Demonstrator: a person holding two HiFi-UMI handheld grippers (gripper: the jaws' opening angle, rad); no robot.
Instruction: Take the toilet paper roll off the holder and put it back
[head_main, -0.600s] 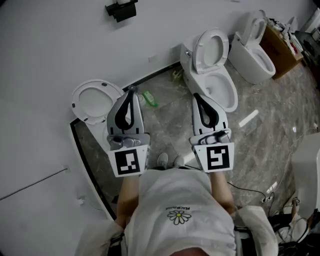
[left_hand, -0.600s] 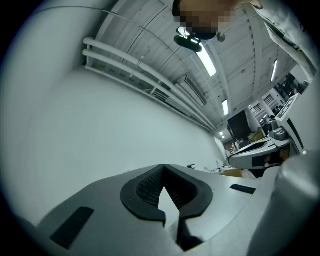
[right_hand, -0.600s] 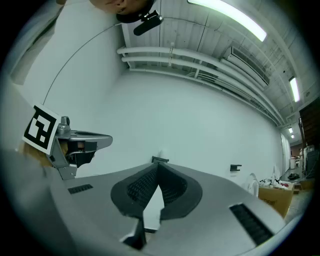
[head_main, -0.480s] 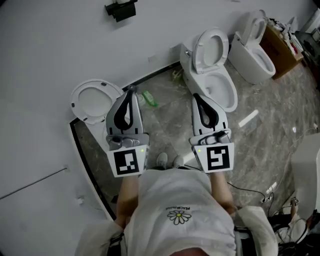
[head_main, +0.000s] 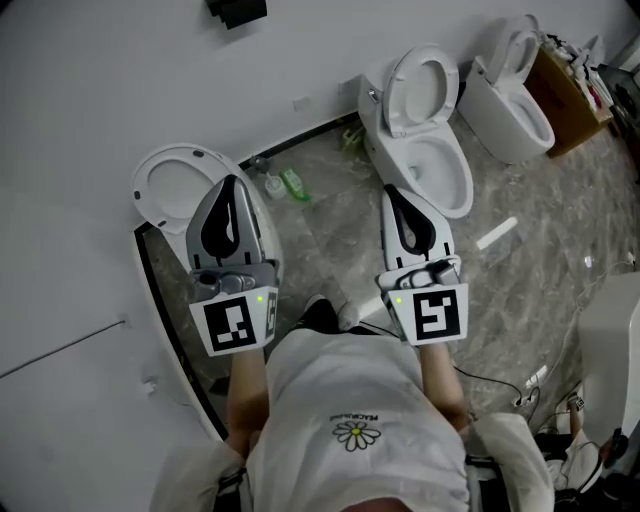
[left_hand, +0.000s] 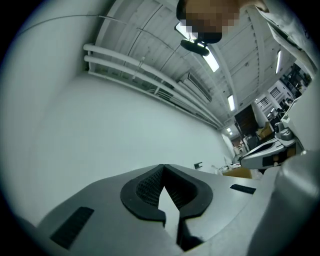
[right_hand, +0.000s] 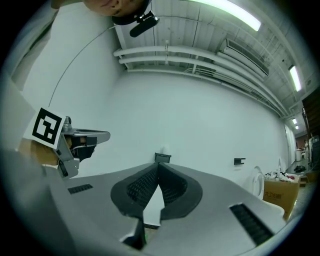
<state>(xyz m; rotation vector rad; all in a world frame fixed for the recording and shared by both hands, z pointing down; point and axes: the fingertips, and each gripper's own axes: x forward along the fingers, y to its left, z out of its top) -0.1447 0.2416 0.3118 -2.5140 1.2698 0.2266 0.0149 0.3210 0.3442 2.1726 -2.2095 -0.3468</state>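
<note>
No toilet paper roll shows in any view. A black holder (head_main: 237, 10) is fixed to the white wall at the top of the head view. It also appears in the right gripper view as a black holder (right_hand: 162, 158) just beyond the jaw tips, and far off in the left gripper view as a small black holder (left_hand: 198, 165). My left gripper (head_main: 232, 180) and right gripper (head_main: 390, 190) are held side by side in front of the person. Both are shut with nothing between the pads. The left gripper (left_hand: 163, 166) points at bare wall, and the right gripper (right_hand: 158, 164) points toward the wall.
Three white toilets stand along the wall: one with its lid up (head_main: 170, 190) under my left gripper, a middle one (head_main: 430, 150) and a far one (head_main: 515, 95). A green bottle (head_main: 293, 183) lies on the marble floor. A cardboard box (head_main: 570, 85) and cables sit at the right.
My left gripper has shifted left, over the left toilet's lid. The head view has tilted slightly. The right gripper holds its place. Both stay shut.
</note>
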